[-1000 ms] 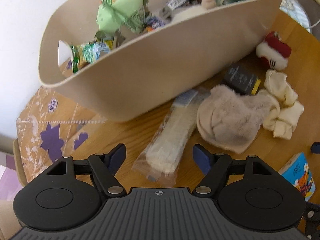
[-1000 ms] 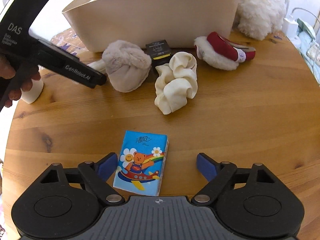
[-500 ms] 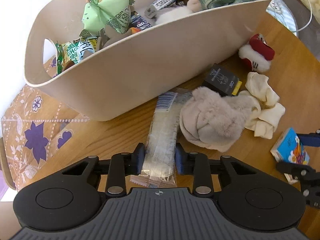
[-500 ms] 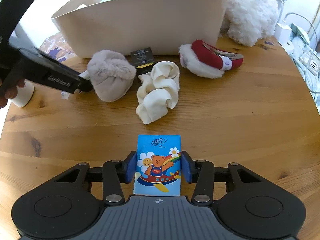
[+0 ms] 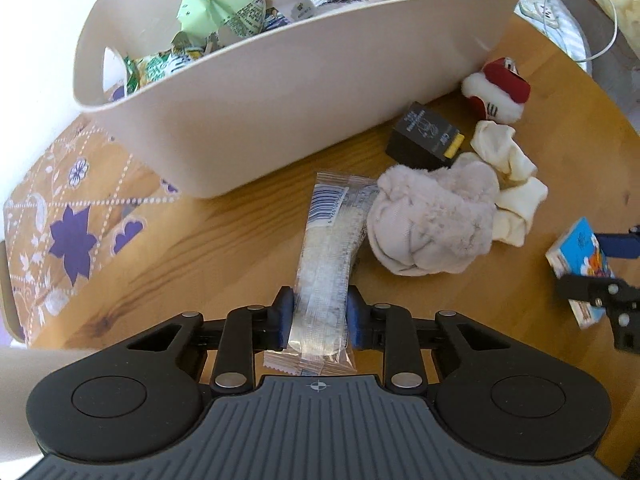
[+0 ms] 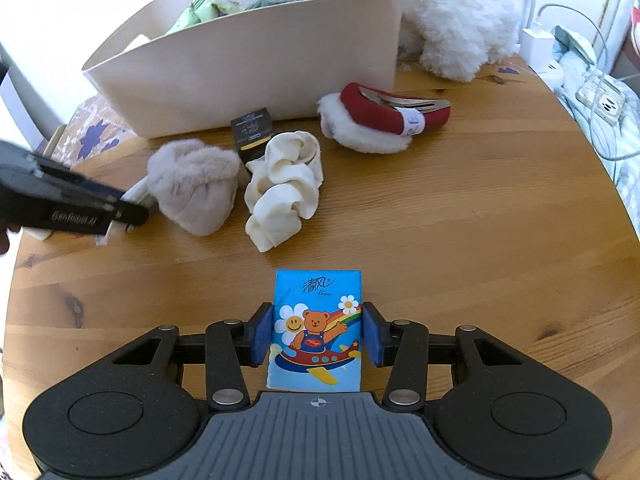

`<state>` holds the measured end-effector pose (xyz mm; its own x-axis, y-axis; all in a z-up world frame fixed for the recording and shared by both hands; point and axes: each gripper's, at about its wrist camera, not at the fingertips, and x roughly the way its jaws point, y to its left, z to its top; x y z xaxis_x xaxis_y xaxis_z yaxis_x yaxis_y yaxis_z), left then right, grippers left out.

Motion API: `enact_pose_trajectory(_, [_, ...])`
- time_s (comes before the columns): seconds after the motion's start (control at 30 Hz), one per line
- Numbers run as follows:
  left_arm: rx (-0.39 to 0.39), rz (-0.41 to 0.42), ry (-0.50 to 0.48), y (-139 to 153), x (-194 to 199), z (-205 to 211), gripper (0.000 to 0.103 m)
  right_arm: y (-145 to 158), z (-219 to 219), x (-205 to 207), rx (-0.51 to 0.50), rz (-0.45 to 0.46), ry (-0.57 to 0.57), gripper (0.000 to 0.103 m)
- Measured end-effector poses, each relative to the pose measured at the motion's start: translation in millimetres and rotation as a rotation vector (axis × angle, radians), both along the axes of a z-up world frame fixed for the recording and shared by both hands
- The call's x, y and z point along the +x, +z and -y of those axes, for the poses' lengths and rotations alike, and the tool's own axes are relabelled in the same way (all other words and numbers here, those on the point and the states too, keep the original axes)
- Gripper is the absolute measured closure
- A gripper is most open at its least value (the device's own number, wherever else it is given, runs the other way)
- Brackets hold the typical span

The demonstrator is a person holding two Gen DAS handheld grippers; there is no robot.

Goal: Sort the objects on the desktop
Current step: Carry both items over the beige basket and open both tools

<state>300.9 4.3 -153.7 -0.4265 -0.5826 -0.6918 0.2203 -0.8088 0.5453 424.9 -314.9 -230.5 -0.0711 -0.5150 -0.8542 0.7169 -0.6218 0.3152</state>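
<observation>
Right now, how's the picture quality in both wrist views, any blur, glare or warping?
Left wrist view: fisheye bends the basket; the right gripper is smeared at the edge. Right wrist view: sharp on the tissue pack, window glare top right, left gripper blurred.

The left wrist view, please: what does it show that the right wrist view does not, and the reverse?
Only the left wrist view shows the patterned cloth under the bin and the left gripper closing on a clear snack packet.

Only the right wrist view shows the white plush toy and the charger.

Both show the bin, grey slipper, cream socks, black box, red slipper and tissue pack in the right gripper.
</observation>
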Motion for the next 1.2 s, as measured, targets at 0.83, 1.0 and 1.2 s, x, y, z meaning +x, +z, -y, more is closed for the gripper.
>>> enact_pose_trajectory(0.83, [-0.033, -0.150, -0.071, 48, 36, -77, 0.076, 36, -37, -47, -0.077, -0.051, -0.066, 0.060])
enact_pose_trajectory(1.0, [-0.043, -0.188, -0.113, 65, 27, -92, 0.076, 51, -43, -76, -0.109, -0.084, -0.112, 0.060])
enact_pose_trajectory(1.2, [-0.045, -0.244, -0.147, 85, 11, -109, 0.076, 76, -40, -107, -0.164, -0.125, -0.152, 0.060])
